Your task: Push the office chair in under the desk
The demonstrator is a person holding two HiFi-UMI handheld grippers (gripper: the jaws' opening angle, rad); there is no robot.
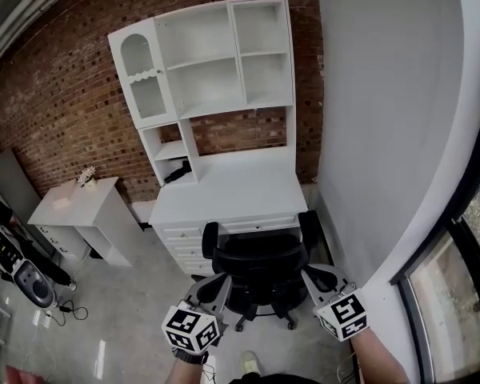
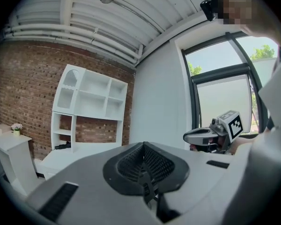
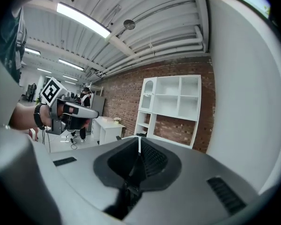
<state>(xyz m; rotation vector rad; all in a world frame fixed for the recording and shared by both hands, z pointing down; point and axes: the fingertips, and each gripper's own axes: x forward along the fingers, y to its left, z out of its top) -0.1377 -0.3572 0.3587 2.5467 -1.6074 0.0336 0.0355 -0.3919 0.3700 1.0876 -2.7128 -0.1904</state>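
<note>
In the head view the black office chair [image 1: 256, 266] stands on its castors at the white desk [image 1: 224, 192], its seat close to the desk front. My left gripper [image 1: 218, 288] hangs by the left side of the chair back and my right gripper [image 1: 310, 278] by the right side; contact cannot be made out. In the left gripper view the left gripper [image 2: 143, 144] has its jaws together with nothing between them. In the right gripper view the right gripper [image 3: 139, 138] is likewise shut and empty. Both point level toward the desk and brick wall.
A white hutch with shelves [image 1: 212, 62] stands on the desk against the brick wall. A white wall [image 1: 384, 118] and a window [image 1: 456, 286] run along the right. A small white side table [image 1: 72, 206] and equipment with cables [image 1: 28, 282] stand at the left.
</note>
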